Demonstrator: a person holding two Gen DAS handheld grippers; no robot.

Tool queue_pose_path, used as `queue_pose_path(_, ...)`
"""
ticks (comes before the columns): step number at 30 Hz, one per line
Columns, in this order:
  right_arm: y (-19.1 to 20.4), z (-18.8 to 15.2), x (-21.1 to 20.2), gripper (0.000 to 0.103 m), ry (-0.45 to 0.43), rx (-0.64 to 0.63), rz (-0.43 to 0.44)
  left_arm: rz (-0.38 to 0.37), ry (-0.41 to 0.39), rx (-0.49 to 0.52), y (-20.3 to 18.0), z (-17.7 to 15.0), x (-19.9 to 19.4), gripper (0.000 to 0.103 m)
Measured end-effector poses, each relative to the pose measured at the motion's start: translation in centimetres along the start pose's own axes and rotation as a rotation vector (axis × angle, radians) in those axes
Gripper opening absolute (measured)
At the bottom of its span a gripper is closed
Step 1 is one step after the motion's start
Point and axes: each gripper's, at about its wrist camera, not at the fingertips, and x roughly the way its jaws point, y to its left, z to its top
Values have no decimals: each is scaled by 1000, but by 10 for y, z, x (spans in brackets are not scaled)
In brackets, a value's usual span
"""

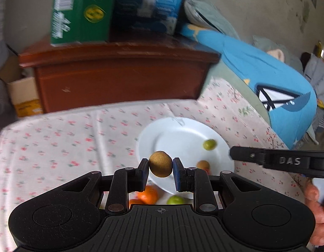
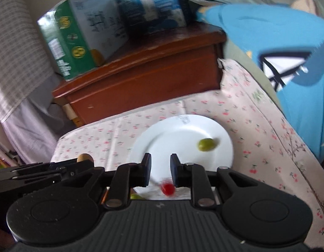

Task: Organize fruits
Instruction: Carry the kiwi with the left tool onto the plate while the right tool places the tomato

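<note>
The left tool (image 1: 160, 164), at centre frame in the left wrist view, pinches 1 round brown fruit (image 1: 160, 163) between its blue pads, held in the air above the near rim of a white plate (image 1: 176, 134). The plate lies on a bed cover with a small red flower print (image 1: 57, 142). On the plate sit 1 green fruit (image 1: 209, 144) toward its right side and 1 small tan fruit (image 1: 203, 164) at its lower right edge. Below the tool's fingers, off the plate at lower centre, are 1 orange fruit (image 1: 148, 194) and 1 further green fruit (image 1: 175, 200). The right tool (image 2: 160, 163), at centre frame in the right wrist view, has its pads drawn close together with a narrow gap and nothing between them. A blurred red fruit (image 2: 167, 187) shows just below the pads, at the near rim of the plate; whether it rests on the plate cannot be told. In the upper half of both views a brown wooden cabinet (image 1: 120, 77) carries 1 green box (image 1: 82, 10) and 1 blue box (image 1: 149, 4). A blue cushion (image 1: 266, 79) lies at right.
</note>
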Motion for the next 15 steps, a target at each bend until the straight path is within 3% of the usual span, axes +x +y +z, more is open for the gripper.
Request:
queue_pose_path(4, -15, -3, 19, 20, 61, 56, -30, -30, 56, -16, -2, -3, 25, 22)
queue_pose_path(15, -24, -3, 33, 23, 98, 131, -38, -52, 95, -2, -4, 2, 64, 22)
